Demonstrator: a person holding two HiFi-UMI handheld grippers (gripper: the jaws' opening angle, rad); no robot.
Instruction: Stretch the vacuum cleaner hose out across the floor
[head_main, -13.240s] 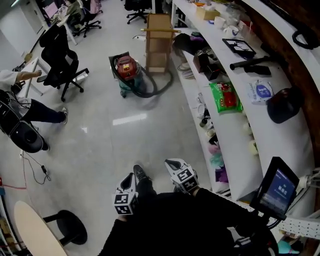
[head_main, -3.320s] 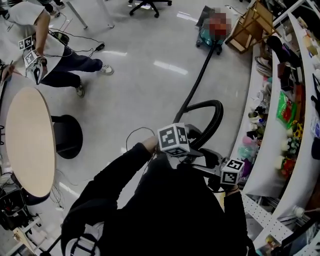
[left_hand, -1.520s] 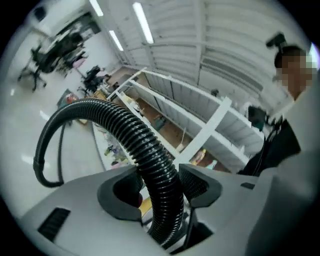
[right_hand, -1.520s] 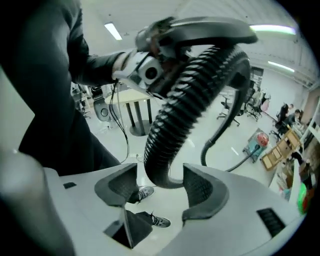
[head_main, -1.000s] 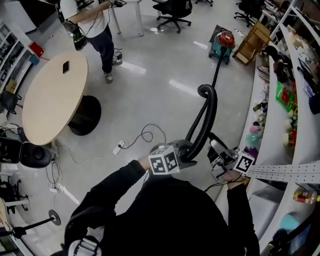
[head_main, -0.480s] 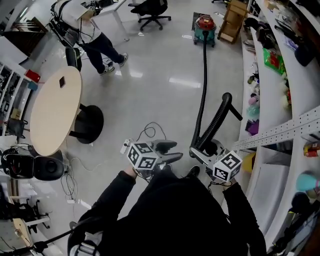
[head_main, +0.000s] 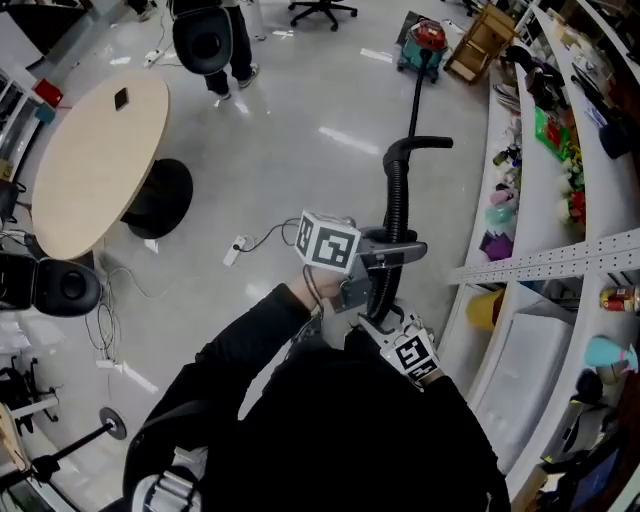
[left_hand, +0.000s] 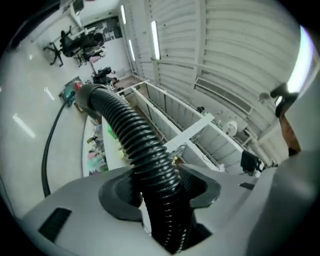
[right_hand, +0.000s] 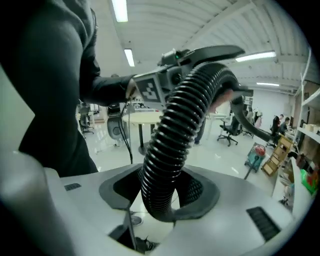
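Black hose (head_main: 398, 205) sits clamped in the closing right gripper (right_hand: 160, 195) and loose (jaws just opening) in the left gripper (left_hand: 162, 192).

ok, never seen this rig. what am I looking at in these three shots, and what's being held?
There is no robot here: a person holds a two-jaw gripper in each hand, and the marker cubes are part of the grippers. The head view looks down from the person's head. Each gripper view looks along that gripper's own jaws. The black ribbed hose leads across the floor to the vacuum cleaner far off. The right gripper has just been closing and clamps the hose near the person. The left gripper sits further along; its jaws have just been opening and stand loosely round the hose. A round table stands at left.
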